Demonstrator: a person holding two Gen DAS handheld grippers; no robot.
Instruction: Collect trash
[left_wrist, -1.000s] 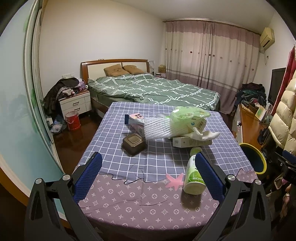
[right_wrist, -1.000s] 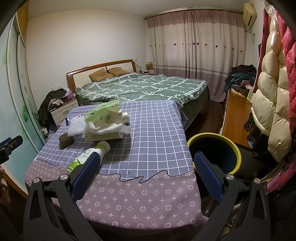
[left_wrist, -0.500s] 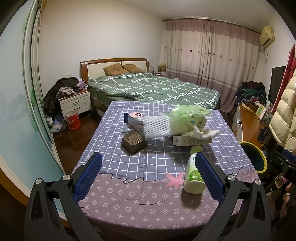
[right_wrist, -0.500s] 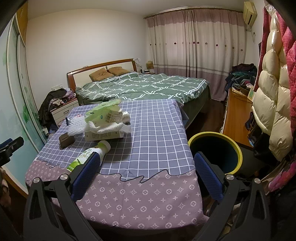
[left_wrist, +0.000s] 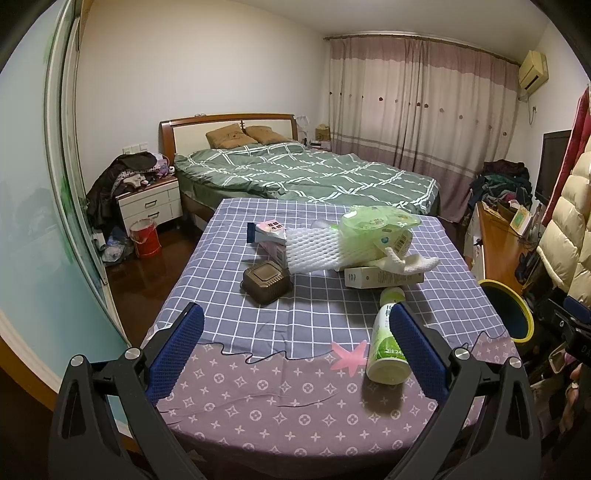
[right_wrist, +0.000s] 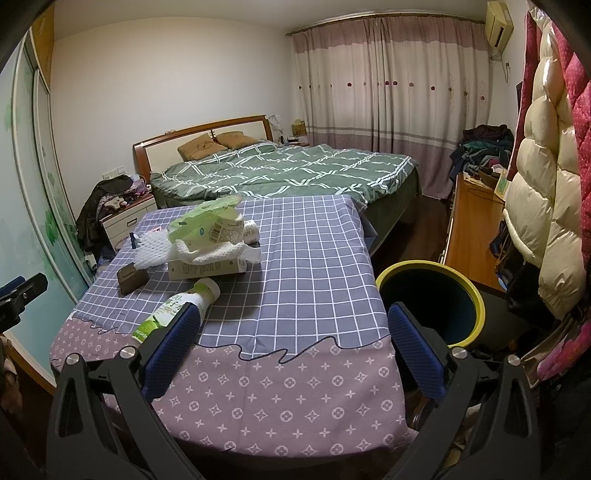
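Note:
Trash lies on a table (left_wrist: 295, 391) under a checked and purple cloth: a green-and-white bottle (left_wrist: 387, 338) on its side near the front, a long white carton (left_wrist: 376, 276), white foam netting (left_wrist: 314, 249), a crumpled green wrapper (left_wrist: 373, 229), a pink box (left_wrist: 271, 230) and a brown square box (left_wrist: 266, 281). My left gripper (left_wrist: 295, 343) is open above the table's front edge, its right finger beside the bottle. Also open, my right gripper (right_wrist: 293, 345) hangs over the front right corner; the bottle (right_wrist: 177, 306) lies by its left finger. A yellow-rimmed bin (right_wrist: 430, 299) stands right of the table.
A bed (left_wrist: 306, 177) with a green quilt stands behind the table. A white nightstand (left_wrist: 149, 201) piled with clothes and a red bucket (left_wrist: 144, 236) are at the left. A wooden desk (right_wrist: 474, 236) and hanging padded coats (right_wrist: 546, 184) line the right side.
Both views have shifted only slightly; the grippers stay open and the trash on the table has not moved.

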